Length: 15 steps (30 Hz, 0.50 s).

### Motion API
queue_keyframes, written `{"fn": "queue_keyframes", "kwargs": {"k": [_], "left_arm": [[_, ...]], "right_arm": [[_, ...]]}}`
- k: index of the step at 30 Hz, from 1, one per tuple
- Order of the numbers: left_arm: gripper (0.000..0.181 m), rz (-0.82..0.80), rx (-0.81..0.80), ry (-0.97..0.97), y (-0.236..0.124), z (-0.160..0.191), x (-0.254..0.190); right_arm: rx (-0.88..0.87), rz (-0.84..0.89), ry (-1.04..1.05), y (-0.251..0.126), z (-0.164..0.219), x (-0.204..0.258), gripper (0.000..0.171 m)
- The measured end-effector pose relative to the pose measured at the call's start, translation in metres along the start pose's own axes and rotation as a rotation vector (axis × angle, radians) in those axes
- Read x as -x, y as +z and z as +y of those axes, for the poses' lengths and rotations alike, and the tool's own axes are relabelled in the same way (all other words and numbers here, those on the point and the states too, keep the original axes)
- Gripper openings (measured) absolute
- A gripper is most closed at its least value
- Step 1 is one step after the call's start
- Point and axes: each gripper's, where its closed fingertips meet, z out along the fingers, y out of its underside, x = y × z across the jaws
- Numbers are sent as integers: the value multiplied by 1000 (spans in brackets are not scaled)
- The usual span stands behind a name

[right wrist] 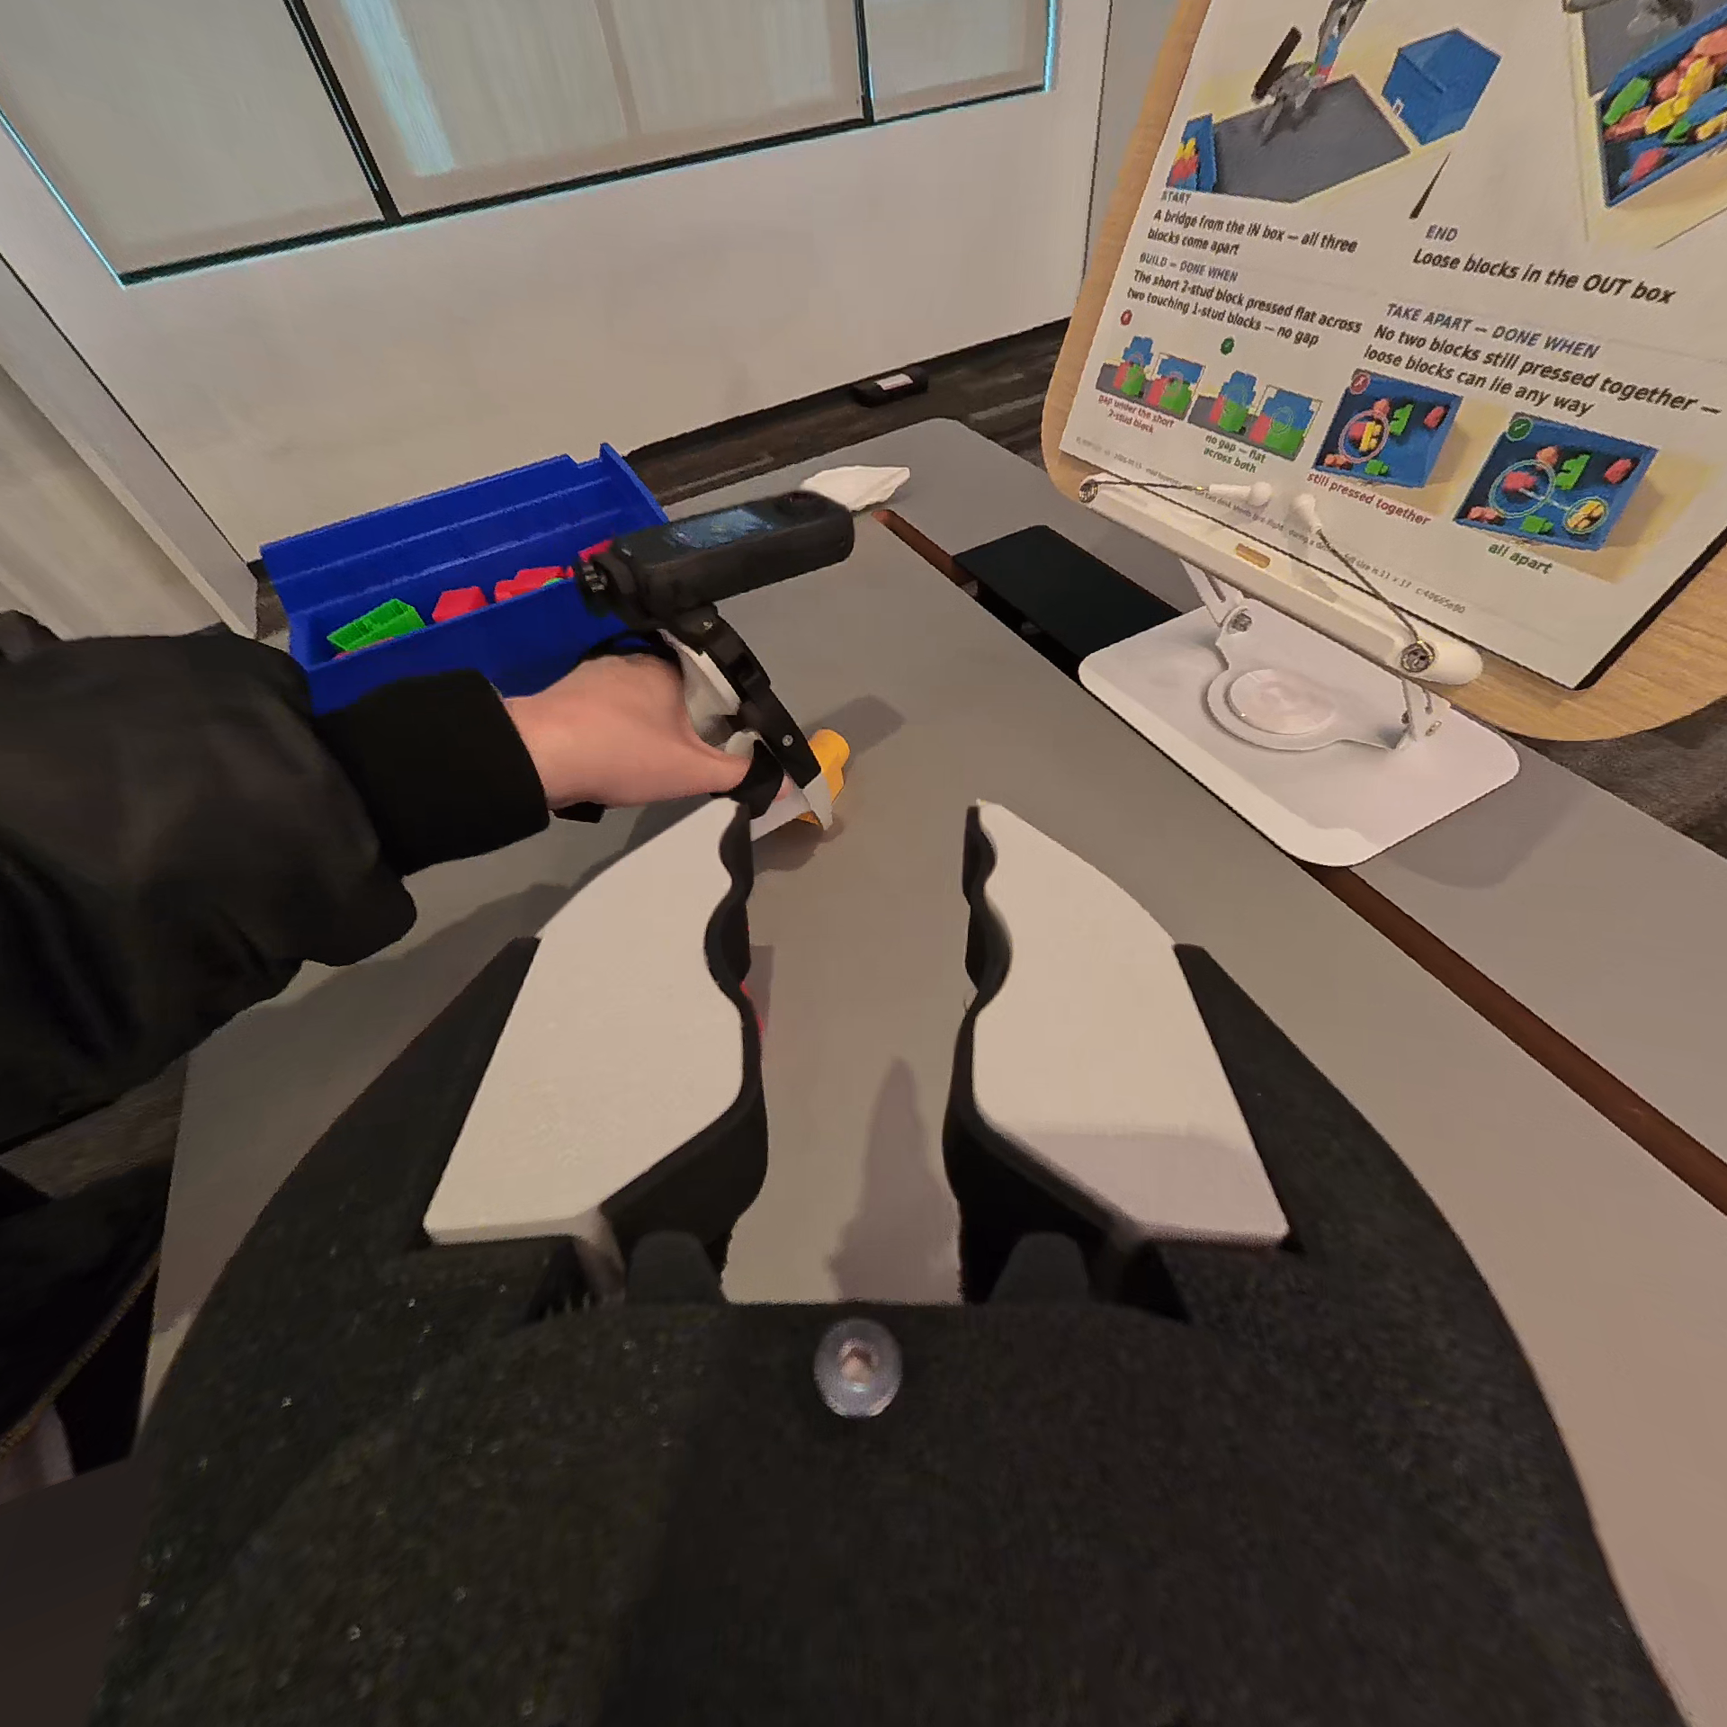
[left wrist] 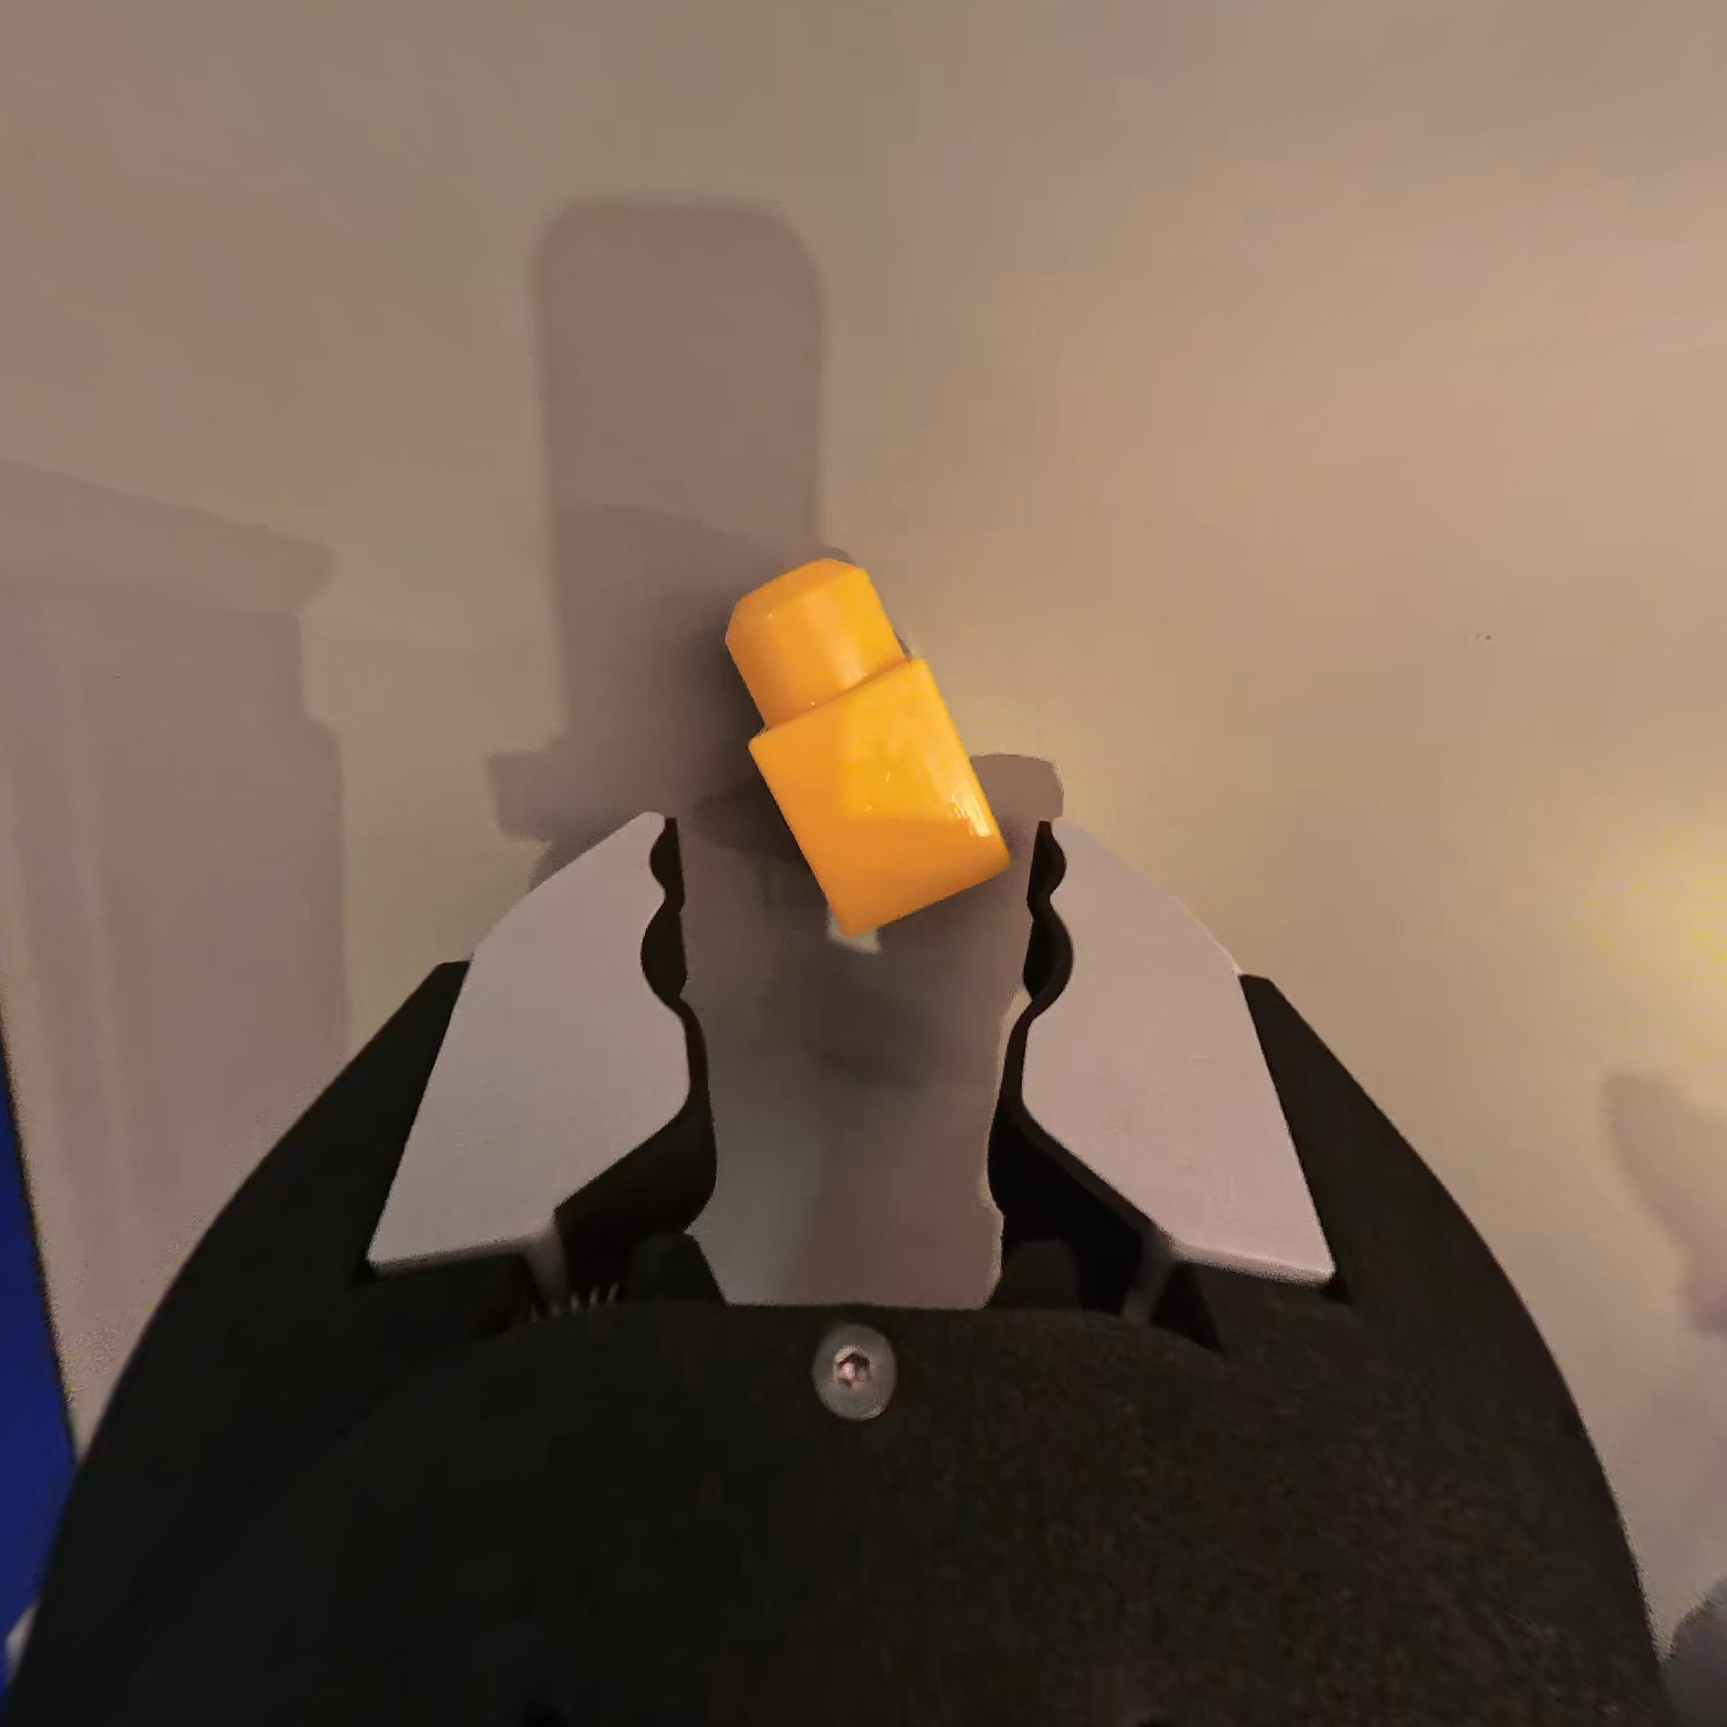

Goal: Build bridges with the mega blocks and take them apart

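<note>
Lying sideways, glossy orange block [left wrist: 864,757], matte table [left wrist: 1308,421]

Your right gripper [right wrist: 855,841] hangs over the grey tabletop [right wrist: 934,654], its pale fingers [right wrist: 1075,1028] parted, nothing between them. Ahead of the left jaw tip, your hand [right wrist: 626,738] in a black sleeve points the left gripper [right wrist: 808,790] down at a small orange one-stud plastic block [right wrist: 830,752] lying on its side; jaw state there unclear. Beyond it, ahead-left of the jaws, a blue plastic bin [right wrist: 523,523] with red and green blocks [right wrist: 411,612]. Ahead-right of the jaws, a printed instruction board on a white stand [right wrist: 1299,738].
</note>
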Motion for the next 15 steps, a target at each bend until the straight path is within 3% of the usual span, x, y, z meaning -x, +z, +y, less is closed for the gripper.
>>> {"fn": "queue_keyframes", "kwargs": {"k": [8,15], "left_arm": [[66,1,9,16,8,-6,3],[39,22,0,69,6,-6,8]], "right_arm": [[-1,11,15,-2,2,-5,42],[19,6,34,2,8,-8,42]]}}
